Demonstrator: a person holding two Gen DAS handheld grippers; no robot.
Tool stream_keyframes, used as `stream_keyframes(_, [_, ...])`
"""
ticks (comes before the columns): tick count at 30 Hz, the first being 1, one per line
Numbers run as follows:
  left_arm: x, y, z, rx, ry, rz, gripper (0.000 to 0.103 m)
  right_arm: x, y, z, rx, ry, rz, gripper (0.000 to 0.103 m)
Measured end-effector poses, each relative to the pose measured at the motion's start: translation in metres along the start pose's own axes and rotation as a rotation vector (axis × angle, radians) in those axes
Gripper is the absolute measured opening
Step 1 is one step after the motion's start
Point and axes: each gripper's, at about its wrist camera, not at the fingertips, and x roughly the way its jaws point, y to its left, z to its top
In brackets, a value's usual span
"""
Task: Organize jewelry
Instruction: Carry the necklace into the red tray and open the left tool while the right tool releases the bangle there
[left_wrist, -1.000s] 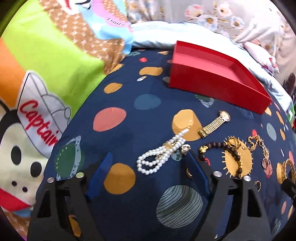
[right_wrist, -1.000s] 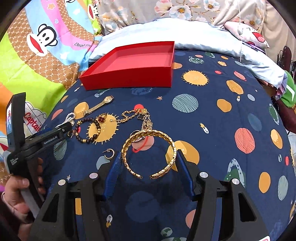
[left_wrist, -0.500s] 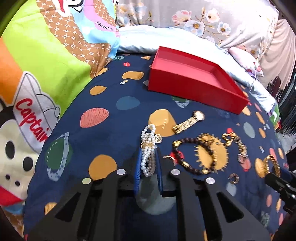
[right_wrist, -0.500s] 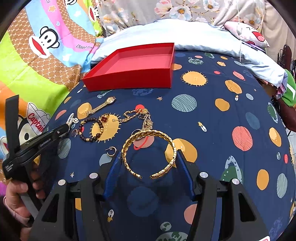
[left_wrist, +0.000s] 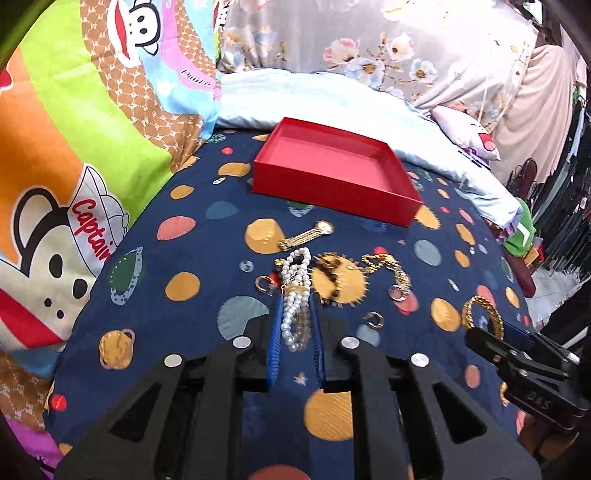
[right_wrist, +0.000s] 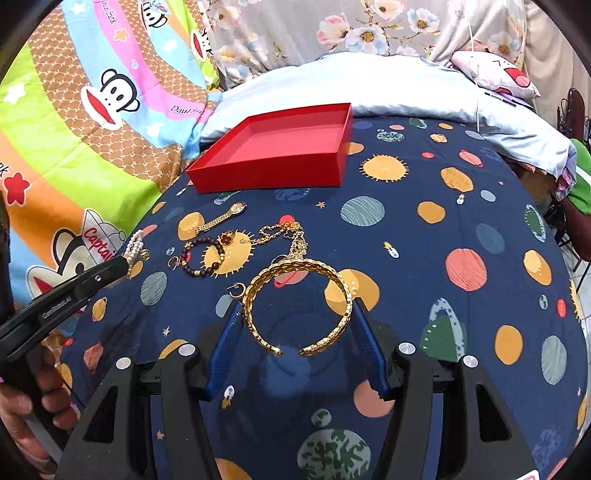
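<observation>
- Near the open red cardboard box (left_wrist: 332, 177), the left gripper (left_wrist: 295, 332) clenches the white pearl bracelet (left_wrist: 295, 295); loose strands could slip out.
- Right gripper (right_wrist: 297, 332) grasps the gold woven cuff bangle (right_wrist: 295, 306); it may spring free.

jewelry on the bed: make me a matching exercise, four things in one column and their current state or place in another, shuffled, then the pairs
Things
1. pearl bracelet
2. gold bangle
3. red tray
4. gold watch

States
A. empty, at the far edge of the blanket
B. pinched in the left gripper, lifted
C. lying flat just in front of the tray
D. between the right gripper's blue fingers, which touch its sides

Pairs: 1-B, 2-D, 3-A, 4-C
</observation>
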Motion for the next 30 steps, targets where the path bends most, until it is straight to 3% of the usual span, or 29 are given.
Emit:
stream_keyframes(7, [-0.010,-0.023,0.028,0.027,-0.035,-0.042,0.014,-0.008,-0.009,0.025,0.019,-0.039,0.036,0.058])
stream_keyframes(12, [0.006,-0.038,0.076,0.069,-0.074,-0.057,0.014,0.004,-0.011,0.089,-0.003,-0.104,0.062,0.058])
stream_keyframes(15, [0.029,-0.045,0.112,0.108,-0.103,-0.042,0.014,0.025,-0.013,0.136,-0.014,-0.127,0.068,0.058])
stream_keyframes(21, [0.108,-0.045,0.181,0.107,-0.070,-0.032,0.014,0.097,-0.022,0.225,0.001,-0.105,0.061,0.058])
stream_keyframes(25, [0.154,-0.043,0.213,0.109,-0.080,-0.006,0.010,0.145,-0.028,0.261,0.014,-0.073,0.043,0.058])
stream_keyframes(30, [0.197,-0.044,0.234,0.136,-0.058,-0.014,0.010,0.189,-0.030,0.276,0.024,-0.033,0.042,0.058])
